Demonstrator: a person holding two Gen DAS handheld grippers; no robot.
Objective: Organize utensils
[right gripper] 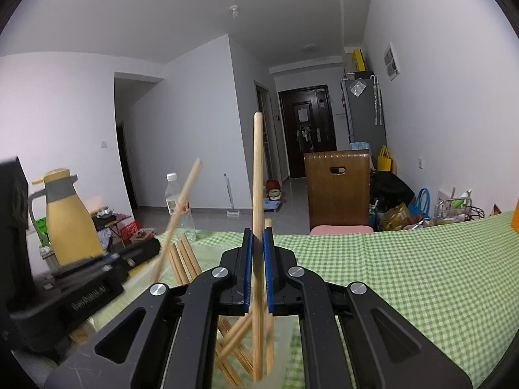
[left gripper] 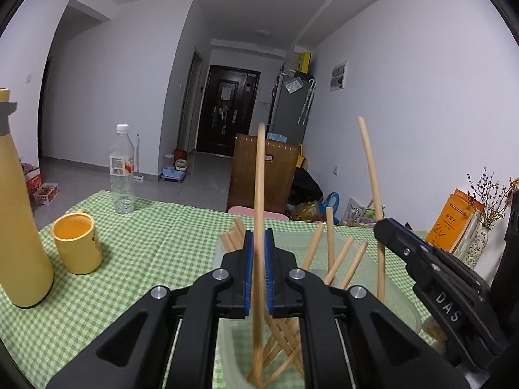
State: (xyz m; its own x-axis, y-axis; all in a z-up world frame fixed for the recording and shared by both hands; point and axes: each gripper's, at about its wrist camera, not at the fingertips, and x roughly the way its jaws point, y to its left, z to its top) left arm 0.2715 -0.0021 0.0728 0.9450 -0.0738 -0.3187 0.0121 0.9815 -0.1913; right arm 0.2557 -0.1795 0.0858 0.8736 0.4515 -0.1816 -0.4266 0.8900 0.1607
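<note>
Here, each gripper carries one chopstick, and both sticks stand close to upright over a clear plastic container (left gripper: 382, 278) on the green checked tablecloth (left gripper: 136, 259). The left gripper (left gripper: 259, 259) has its blue pads together on the left chopstick (left gripper: 259, 178), clamped at about mid-length, so that the top rises well above the jaws and the lower end reaches down into the container among the loose chopsticks (left gripper: 337, 259) leaning there. The right gripper (right gripper: 258, 259) is likewise clamped on the right chopstick (right gripper: 258, 168), its long axis also near vertical and its lower end down among the sticks in the same container.

The right gripper sits just to the right of the left one, a little farther in, with the container below and between them. Its stick tilts slightly in the left wrist view.

What the coming move seems to turn on is that the long axis of each held stick runs up and down, across the jaws rather than along them, with the container directly beneath. Letting go would probably drop each stick to lean among the others. Both hands look about equally near the container; neither has a clear lead.

A yellow mug (left gripper: 78, 243), a yellow flask (left gripper: 19, 214) and a water bottle (left gripper: 122, 171) stand well apart on the left.
</note>
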